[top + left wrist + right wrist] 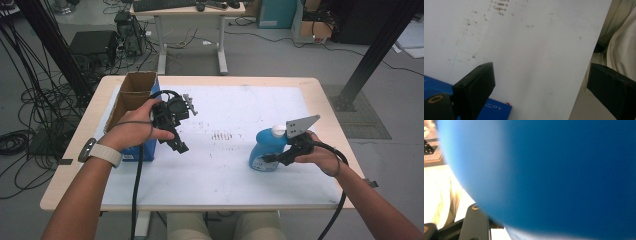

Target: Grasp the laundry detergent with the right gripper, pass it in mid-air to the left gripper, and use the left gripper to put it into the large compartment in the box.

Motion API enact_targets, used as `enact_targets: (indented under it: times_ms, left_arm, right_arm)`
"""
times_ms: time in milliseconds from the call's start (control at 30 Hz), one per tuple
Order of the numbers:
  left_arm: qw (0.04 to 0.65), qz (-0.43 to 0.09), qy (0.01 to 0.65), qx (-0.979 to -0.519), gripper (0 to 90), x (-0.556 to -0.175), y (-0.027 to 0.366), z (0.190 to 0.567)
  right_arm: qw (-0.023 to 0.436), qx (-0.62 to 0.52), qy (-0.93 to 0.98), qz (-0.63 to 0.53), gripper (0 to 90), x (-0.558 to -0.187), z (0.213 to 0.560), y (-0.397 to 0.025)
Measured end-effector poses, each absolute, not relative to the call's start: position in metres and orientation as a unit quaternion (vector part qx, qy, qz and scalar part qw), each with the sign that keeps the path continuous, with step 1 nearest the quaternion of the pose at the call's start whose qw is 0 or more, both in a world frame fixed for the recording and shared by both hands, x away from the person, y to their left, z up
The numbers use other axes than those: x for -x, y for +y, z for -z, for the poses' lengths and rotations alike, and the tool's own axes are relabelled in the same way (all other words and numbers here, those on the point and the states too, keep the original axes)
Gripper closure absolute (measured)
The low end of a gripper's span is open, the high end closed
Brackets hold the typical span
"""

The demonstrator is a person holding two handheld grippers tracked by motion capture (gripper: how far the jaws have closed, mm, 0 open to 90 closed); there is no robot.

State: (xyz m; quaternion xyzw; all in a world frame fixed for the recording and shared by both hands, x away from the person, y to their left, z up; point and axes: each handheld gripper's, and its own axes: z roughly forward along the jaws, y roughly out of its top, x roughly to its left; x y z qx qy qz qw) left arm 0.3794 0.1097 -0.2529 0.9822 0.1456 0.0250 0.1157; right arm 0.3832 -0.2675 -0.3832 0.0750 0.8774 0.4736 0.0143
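A blue bottle (265,147) with a white cap stands upright on the white mat (225,165), right of centre. My right gripper (274,158) holds it low on its side, jaws closed against the body. In the right gripper view the bottle (559,175) sits blurred and very close, with one black finger (477,222) showing beneath it. My left gripper (178,143) is raised next to the blue box, tilted down toward the person. Its jaws stand wide apart in the left gripper view, my left gripper (541,80) holding nothing over the bare mat (529,45).
An open cardboard-lined blue box (131,102) stands at the table's left edge; a corner of the box (496,110) lies beside the left jaw. Faint brown marks (222,135) dot the mat's middle. Cables, a desk and black frame posts surround the table. The person's trousers (621,45) lie past the front edge.
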Motion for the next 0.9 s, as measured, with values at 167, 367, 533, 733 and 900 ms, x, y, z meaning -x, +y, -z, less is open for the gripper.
enact_targets:
  times_ms: [167, 367, 533, 733, 900]
  left_arm:
    - [0.116, -0.025, 0.146, -0.982, 8.3, -0.3795, 0.1103, 0.2525]
    - [0.116, -0.025, 0.146, -0.982, 8.3, -0.3795, 0.1101, 0.2526]
    - [0.116, -0.024, 0.144, -0.982, 8.3, -0.38, 0.1102, 0.2527]
    - [0.117, -0.022, 0.143, -0.983, 8.3, -0.3797, 0.1101, 0.2528]
    - [0.115, -0.025, 0.146, -0.982, 8.3, -0.3786, 0.1107, 0.252]
  right_arm:
    - [0.017, -0.069, 0.876, -0.478, 39.1, -0.3837, 0.3844, -0.2673]
    - [0.019, -0.07, 0.875, -0.479, 41.3, -0.3836, 0.3848, -0.2678]
    - [0.026, -0.07, 0.875, -0.478, 42.1, -0.3828, 0.3846, -0.2673]
    - [0.029, -0.064, 0.875, -0.479, 42.5, -0.383, 0.3848, -0.2677]
    - [0.032, -0.059, 0.876, -0.478, 42.7, -0.3831, 0.385, -0.268]
